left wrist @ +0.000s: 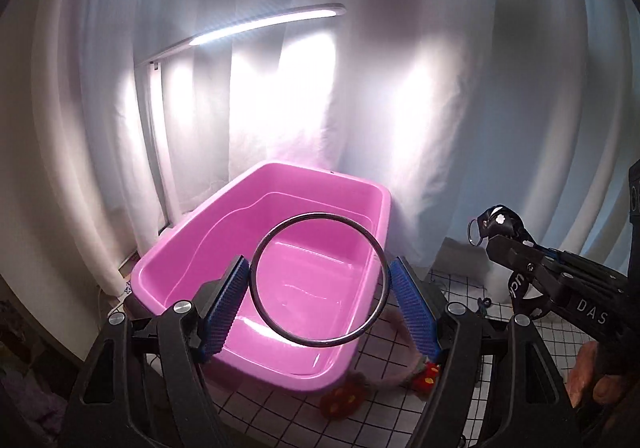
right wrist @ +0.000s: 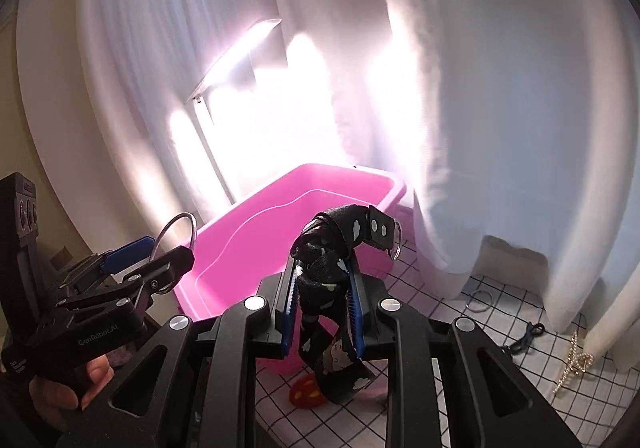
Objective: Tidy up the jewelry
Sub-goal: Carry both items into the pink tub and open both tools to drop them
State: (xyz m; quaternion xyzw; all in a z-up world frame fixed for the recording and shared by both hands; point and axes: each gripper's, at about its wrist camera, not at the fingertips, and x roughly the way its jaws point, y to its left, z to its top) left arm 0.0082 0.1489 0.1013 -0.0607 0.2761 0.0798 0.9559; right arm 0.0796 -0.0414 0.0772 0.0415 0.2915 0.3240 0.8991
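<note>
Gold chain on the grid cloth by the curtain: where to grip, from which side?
Grip the gold chain at its bunched middle, coming from above with the jaws across its line. It lies flat and thin on the grid cloth, running diagonally, with the curtain hem close behind, so a side approach looks blocked.

My left gripper (left wrist: 318, 284) has blue ribbed pads and holds a dark ring (left wrist: 319, 280); my right gripper (right wrist: 324, 304) holds a black strap (right wrist: 320, 280) printed with white shapes. The tub (left wrist: 192, 248) beyond is pink. The cloth (right wrist: 500, 328) beneath is white with a black grid, and the curtain (left wrist: 500, 108) behind is white.
</note>
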